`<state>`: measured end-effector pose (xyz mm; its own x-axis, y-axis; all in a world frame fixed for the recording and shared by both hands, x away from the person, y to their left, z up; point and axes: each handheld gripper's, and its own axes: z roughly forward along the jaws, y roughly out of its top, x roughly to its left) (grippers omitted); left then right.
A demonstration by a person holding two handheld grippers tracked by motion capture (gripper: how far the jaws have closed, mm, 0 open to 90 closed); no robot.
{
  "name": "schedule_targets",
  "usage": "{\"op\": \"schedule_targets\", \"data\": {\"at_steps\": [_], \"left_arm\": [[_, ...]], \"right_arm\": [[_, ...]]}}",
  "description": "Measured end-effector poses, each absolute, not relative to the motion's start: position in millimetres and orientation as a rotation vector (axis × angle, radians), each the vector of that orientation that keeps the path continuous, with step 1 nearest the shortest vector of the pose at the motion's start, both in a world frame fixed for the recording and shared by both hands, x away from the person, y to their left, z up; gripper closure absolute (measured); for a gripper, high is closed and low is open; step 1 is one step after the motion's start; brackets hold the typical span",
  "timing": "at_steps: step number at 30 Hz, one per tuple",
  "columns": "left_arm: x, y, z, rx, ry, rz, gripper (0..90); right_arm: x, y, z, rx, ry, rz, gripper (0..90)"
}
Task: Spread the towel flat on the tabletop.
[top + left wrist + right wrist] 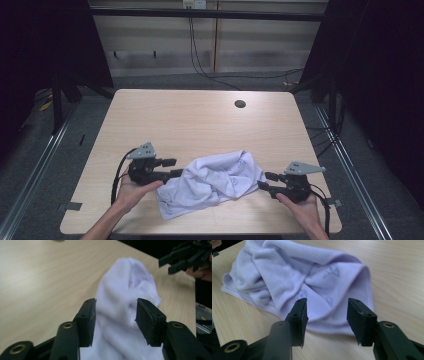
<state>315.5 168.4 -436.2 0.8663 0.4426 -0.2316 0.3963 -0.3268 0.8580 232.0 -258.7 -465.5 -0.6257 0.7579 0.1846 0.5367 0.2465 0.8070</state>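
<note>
White cloth (212, 182), soft and rumpled with faint printed marks, lies bunched on the near half of a pale wood-grain counter (200, 120) as a person works it from both ends with two hand-held tools. At the near edge, the person's left hand (131, 192) steadies the left gripper (172, 168), and the right hand (300, 206) holds the right gripper (265, 181). In the left gripper view the black jaws stand well apart with the cloth (122, 315) running up between them, its folds close to both pads but not pinched. In the right gripper view the jaws are likewise spread wide, hanging just short of the hemmed edge of the cloth (312, 285), gripping nothing. The heap stretches between the two tools, its left corner spilling toward the counter's front edge. Cables trail from each tool back along the forearms. Farther off, the counter lies bare up to a round cable hole (240, 104) near its far edge, and beyond that dark cables (200, 60) hang down a light wall panel above grey floor
</note>
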Motion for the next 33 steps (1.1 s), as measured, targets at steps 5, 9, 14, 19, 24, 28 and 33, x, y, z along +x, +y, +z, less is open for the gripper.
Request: {"op": "schedule_targets", "data": {"at_steps": [5,9,14,19,24,28,33], "left_arm": [[337.5,132.6,-430.4,2.001,0.556,-0.001,59.3],[340.0,111.5,-452.5,2.058,0.563,-0.034,53.4],[337.5,103.9,-476.4,2.139,0.600,-0.082,52.3],[334.9,108.4,-479.1,2.110,0.585,-0.099,71.6],[337.5,116.8,-471.4,2.028,0.593,-0.108,80.9],[341.7,136.2,-454.8,1.904,0.628,-0.060,84.6],[347.1,157.7,-443.4,1.840,0.654,-0.030,85.0]], "right_arm": [[264.7,-232.1,-459.5,1.146,2.315,1.351,56.1],[288.4,-212.9,-467.7,1.138,2.345,1.339,54.5],[304.0,-197.5,-492.7,1.123,2.416,1.224,48.2],[301.4,-185.2,-504.5,1.075,2.432,1.137,42.5],[299.0,-182.3,-502.2,1.088,2.429,1.097,70.0],[301.3,-184.1,-498.2,1.151,2.431,1.108,78.1],[303.6,-197.0,-480.6,1.198,2.356,1.227,78.2]]}}
